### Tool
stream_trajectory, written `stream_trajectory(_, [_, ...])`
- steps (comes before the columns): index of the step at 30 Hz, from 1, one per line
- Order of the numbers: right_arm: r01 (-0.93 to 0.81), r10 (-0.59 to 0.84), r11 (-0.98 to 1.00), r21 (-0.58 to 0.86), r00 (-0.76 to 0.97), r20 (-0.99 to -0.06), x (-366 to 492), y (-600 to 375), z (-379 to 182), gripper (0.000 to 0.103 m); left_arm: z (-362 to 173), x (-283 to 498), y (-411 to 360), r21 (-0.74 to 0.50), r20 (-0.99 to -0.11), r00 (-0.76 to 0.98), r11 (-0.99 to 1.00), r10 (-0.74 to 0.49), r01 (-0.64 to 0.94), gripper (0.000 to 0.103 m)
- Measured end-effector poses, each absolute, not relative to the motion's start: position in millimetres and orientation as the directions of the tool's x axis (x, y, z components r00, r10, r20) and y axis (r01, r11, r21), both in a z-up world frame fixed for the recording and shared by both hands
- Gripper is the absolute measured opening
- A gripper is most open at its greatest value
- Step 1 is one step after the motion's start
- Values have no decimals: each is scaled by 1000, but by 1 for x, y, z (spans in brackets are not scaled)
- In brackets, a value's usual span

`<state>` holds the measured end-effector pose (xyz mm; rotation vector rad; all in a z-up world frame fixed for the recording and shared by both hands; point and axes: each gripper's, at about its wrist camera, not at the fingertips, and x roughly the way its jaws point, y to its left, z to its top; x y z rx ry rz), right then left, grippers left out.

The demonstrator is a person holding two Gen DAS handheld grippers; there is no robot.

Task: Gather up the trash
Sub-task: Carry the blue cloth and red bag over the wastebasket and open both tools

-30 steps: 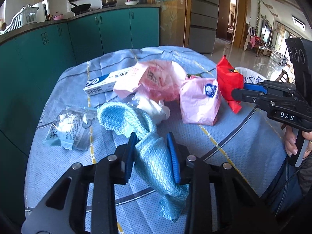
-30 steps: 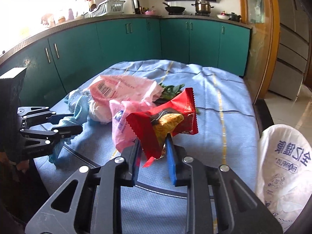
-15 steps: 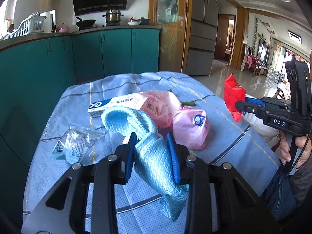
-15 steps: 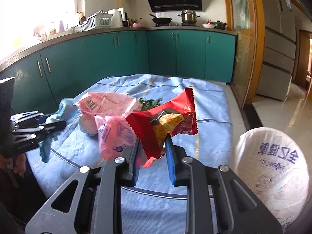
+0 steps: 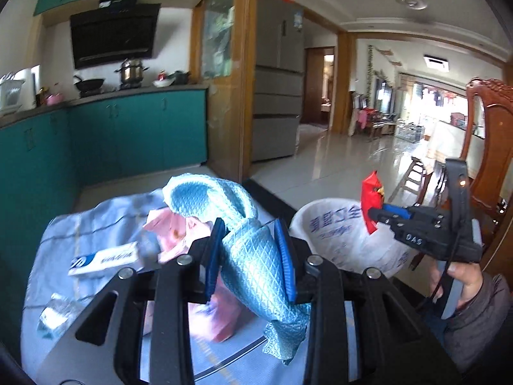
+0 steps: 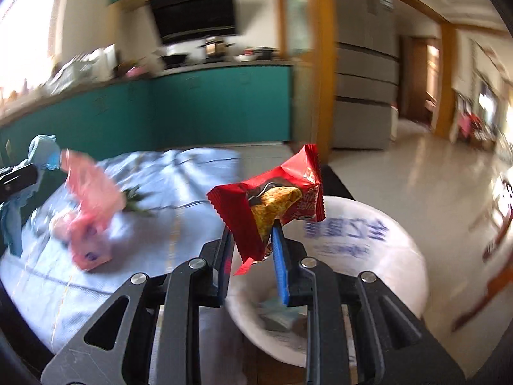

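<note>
My left gripper (image 5: 250, 250) is shut on a light blue cloth (image 5: 253, 256) and holds it above the table, left of the bin. My right gripper (image 6: 251, 240) is shut on a red snack packet (image 6: 272, 202) and holds it over the near rim of the white-lined trash bin (image 6: 378, 256). The bin also shows in the left wrist view (image 5: 333, 234), with the right gripper (image 5: 372, 213) and red packet (image 5: 370, 195) above it. Pink plastic bags (image 6: 89, 205), a white toothpaste box (image 5: 102, 258) and a clear wrapper (image 5: 54, 312) lie on the table.
The table has a pale blue cloth cover (image 6: 179, 192). Green leaf scraps (image 6: 134, 202) lie on it. Teal cabinets (image 5: 128, 134) stand behind, a wooden chair (image 5: 490, 147) stands at right, and tiled floor (image 6: 416, 176) lies beyond the bin.
Both grippers have lifted and swung right toward the bin. The red packet is now over the bin's rim; the blue cloth is off the table.
</note>
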<state>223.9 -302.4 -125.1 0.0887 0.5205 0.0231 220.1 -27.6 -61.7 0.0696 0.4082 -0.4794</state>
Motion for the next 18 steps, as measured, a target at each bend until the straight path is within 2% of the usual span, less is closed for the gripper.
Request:
stream_trajectory(8, [121,-69,991,56,822,-565,230,-329,-141,24,-64,251,-95,-77,-432,723,821,-539,566,33])
stream_trajectory(15, [189,-100,979,72,763,-639,236,-348,-160,24,-83,290,-156,-195,-488,602,752,-631,630,33])
stream_trajectory(18, [203,-97,975,88,748,-657,238,-355,-165,24,-96,307,-184,-217,-532,565,747,-630,629,33])
